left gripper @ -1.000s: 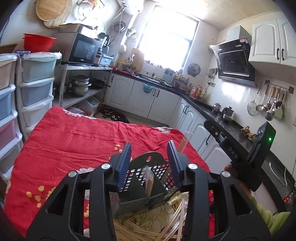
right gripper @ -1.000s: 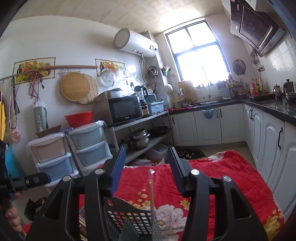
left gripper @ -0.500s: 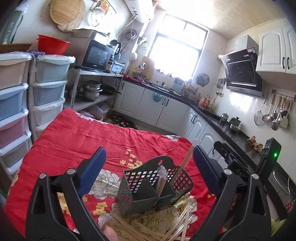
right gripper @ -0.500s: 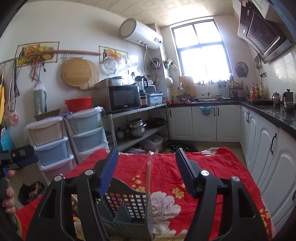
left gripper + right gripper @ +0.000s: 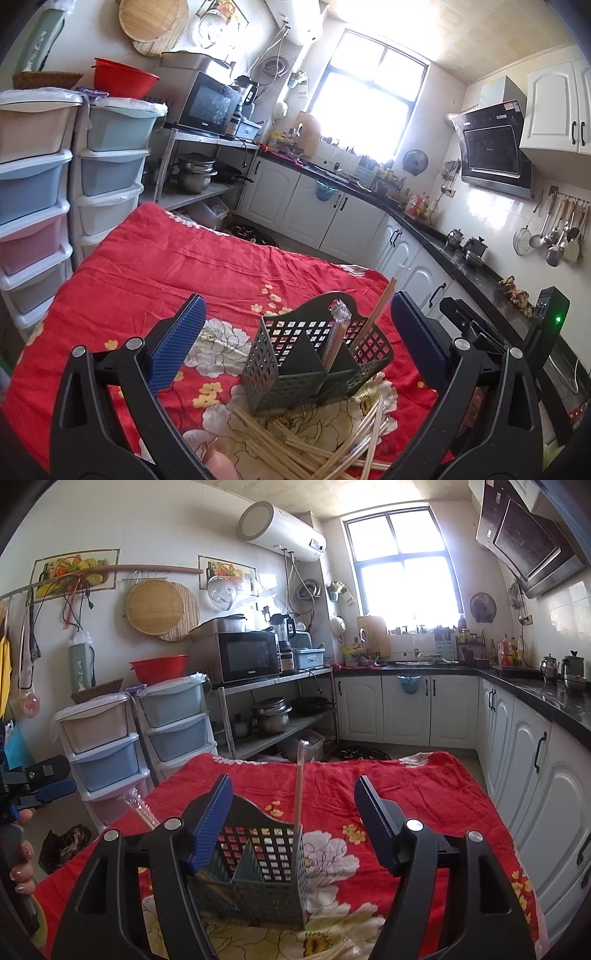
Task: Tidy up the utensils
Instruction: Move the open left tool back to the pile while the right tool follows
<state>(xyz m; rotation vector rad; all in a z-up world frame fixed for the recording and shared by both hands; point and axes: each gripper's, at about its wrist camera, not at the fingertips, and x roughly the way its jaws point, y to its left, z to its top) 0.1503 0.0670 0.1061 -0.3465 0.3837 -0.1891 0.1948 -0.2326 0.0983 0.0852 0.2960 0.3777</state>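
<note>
The utensil basket (image 5: 317, 354) stands on the red-covered worktop (image 5: 192, 273) between the left tool (image 5: 295, 343), just spread wide, and the right tool (image 5: 291, 823), also just opened; loose chopsticks (image 5: 314, 443) lie before it.

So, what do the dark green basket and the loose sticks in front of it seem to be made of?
The dark green perforated basket looks like moulded plastic, matte, judging by its even square holes and thin walls. The pale loose sticks look like bare wood or bamboo; the straw colour suggests this, but I cannot tell which.
</note>
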